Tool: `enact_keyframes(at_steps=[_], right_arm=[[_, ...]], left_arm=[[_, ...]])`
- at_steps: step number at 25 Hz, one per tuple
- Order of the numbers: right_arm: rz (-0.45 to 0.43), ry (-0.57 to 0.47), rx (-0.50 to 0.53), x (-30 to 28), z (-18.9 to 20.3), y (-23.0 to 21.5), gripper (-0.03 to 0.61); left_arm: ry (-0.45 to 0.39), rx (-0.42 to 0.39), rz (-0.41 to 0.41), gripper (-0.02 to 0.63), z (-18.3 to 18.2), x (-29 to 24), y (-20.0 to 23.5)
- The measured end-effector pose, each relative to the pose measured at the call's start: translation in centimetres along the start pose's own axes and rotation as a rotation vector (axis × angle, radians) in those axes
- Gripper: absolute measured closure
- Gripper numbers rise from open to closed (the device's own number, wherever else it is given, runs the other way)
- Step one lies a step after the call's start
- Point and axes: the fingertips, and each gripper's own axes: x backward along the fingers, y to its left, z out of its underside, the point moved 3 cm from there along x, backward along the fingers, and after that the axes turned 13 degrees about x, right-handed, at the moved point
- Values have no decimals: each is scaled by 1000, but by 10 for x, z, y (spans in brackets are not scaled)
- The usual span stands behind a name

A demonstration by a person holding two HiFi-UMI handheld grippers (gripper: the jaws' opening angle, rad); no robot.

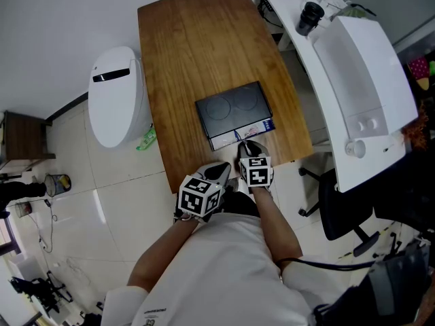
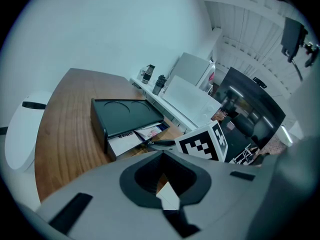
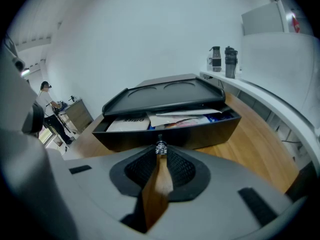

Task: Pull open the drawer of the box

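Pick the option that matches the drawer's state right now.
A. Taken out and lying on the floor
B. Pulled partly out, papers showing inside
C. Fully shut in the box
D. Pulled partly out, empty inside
B: the drawer stands partly out of the box with papers lying in it, and the right gripper is shut on its knob.
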Motion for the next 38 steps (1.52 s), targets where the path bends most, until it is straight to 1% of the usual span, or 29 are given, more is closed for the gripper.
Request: enact_keyframes(at_steps=[14, 38], right_arm=[[-3, -4, -7, 9, 11, 2, 523], [-11, -2, -24, 25, 30, 5, 523]], left_arm=[[11, -4, 4, 614, 14, -2, -8], [36, -18, 15, 614, 27, -7, -17]])
